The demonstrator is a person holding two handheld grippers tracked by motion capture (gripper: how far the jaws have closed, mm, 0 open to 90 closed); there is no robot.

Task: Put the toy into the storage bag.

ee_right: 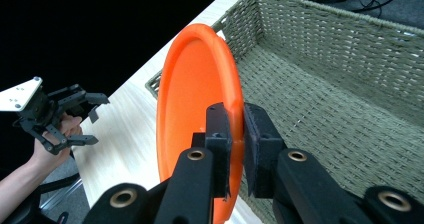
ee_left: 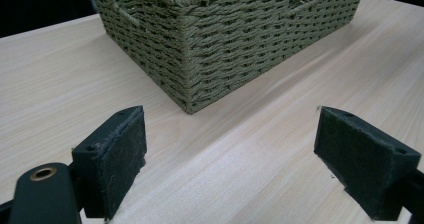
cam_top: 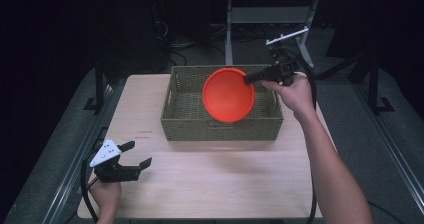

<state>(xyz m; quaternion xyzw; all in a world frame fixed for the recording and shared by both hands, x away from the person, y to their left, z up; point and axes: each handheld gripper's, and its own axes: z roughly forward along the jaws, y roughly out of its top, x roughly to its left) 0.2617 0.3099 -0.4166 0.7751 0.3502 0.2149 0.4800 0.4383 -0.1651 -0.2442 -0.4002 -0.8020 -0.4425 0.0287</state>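
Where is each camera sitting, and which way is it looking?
High view: sits above the person's side, looking forward and down at the table; both forearms and tools show.
Left gripper view: rides the left tool, looking past its open jaws at the basket.
Right gripper view: rides the right tool, whose jaws pinch the orange plate over the basket; the other hand shows too.
Shared: all three show the basket; two show the plate.
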